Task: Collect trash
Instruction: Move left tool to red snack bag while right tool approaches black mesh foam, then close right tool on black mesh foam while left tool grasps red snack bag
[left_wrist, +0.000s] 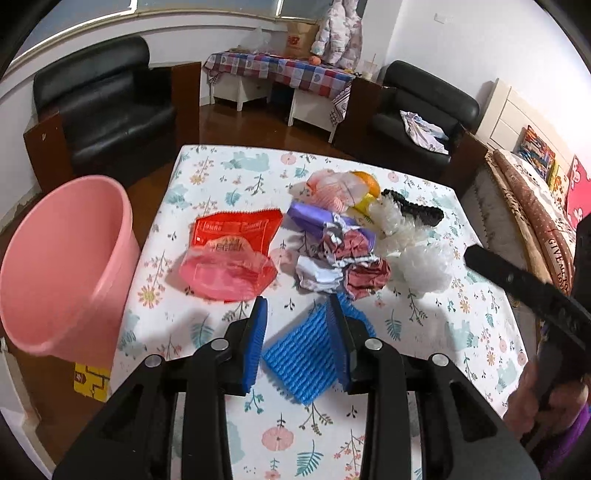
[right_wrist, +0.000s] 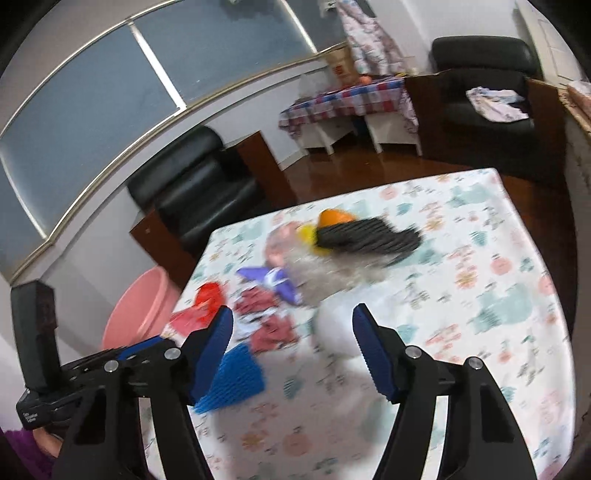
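On my far left the round pink plastic bucket (left_wrist: 62, 266) stands off the table's edge. Next, on the floral tablecloth (left_wrist: 424, 343), lies the flat red plastic snack wrapper (left_wrist: 232, 254). My left gripper (left_wrist: 297, 317) hangs with its jaws apart over the blue ribbed foam net (left_wrist: 299, 354), not pinching it. Right of that sits the crumpled maroon-and-white paper (left_wrist: 343, 262), then the white foam netting (left_wrist: 417, 251). My right gripper (right_wrist: 291, 325) gapes wide, holding nothing, above that blurred pile.

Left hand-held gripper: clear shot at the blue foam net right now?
Probably yes. The left hand-held gripper hangs open right over the blue foam net, nothing lying on it; the crumpled paper sits just beyond.
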